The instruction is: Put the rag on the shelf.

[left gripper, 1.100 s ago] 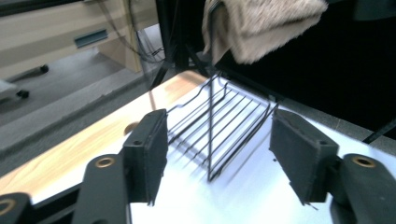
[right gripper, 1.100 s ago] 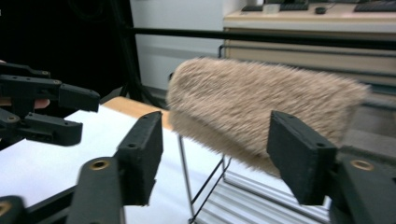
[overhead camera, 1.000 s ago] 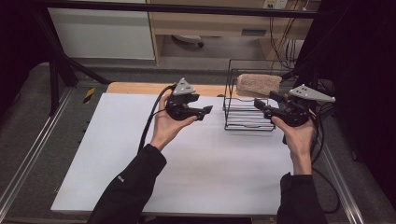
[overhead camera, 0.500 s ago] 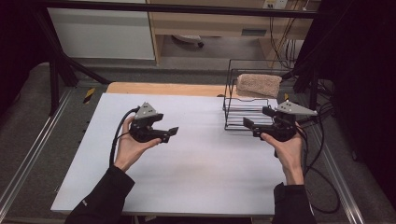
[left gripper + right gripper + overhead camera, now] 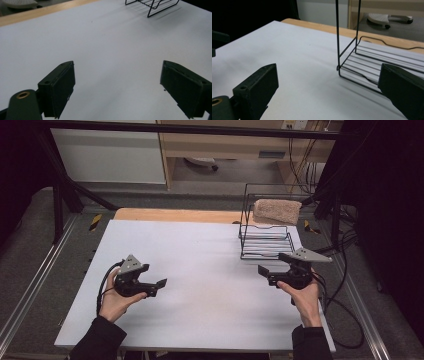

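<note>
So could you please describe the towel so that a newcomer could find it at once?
Start at the white table and look to its far right corner, where a black wire rack stands. The towel lies folded on the rack's top tier: the one soft, tan thing among bare wires.

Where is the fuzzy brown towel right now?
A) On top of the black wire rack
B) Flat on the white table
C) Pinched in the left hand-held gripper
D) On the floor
A: in the high view the folded brown towel lies on the top shelf of the black wire rack, far from both open hand-held grippers.
</note>
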Demonstrator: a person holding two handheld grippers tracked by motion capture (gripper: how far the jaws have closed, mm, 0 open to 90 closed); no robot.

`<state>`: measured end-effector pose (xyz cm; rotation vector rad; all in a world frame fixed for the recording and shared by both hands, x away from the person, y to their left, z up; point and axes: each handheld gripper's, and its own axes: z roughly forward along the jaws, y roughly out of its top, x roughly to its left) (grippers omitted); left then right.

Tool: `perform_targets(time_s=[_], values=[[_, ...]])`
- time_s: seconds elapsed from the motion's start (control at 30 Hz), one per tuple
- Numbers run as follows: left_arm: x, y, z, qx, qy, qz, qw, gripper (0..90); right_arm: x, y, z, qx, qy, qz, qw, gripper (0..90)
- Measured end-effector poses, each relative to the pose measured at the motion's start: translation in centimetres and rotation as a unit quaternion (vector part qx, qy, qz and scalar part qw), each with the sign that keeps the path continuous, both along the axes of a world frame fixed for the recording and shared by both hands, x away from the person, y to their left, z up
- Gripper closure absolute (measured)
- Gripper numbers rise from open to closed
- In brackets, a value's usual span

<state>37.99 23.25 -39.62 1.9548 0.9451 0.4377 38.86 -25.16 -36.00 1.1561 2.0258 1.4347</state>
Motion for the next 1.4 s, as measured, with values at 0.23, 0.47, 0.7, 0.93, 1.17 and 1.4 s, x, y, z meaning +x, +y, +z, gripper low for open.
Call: perform_targets(time_s=[0.23,0.47,0.7,0.93,1.17,1.4], values=[[-1.4,2.6,-2.1,0.003,0.015,0.011,0.9998,10.2,-0.7,0.2,-2.3,-0.009,0.021,0.01,0.9997,1.4],[-2.5,4.5,-3.2,-0.003,0.024,0.017,0.9996,9.4,-1.7,0.2,-4.9,-0.017,0.042,0.029,0.9985,0.6],[-3.4,5.6,-4.2,0.002,0.026,0.015,0.9995,7.1,-2.7,-0.4,-7.4,-0.035,0.064,0.042,0.9965,0.6],[-3.4,6.2,-5.1,0.013,0.035,0.014,0.9992,6.2,-3.5,-1.0,-8.4,-0.041,0.073,0.05,0.9952,0.6],[-3.5,6.2,-5.2,0.009,0.033,0.011,0.9994,6.2,-4.0,-1.9,-9.1,-0.036,0.087,0.048,0.9944,0.6],[-3.4,6.2,-5.3,0.01,0.035,0.008,0.9993,6.2,-3.9,-1.5,-9.5,-0.047,0.101,0.053,0.9924,0.6]])
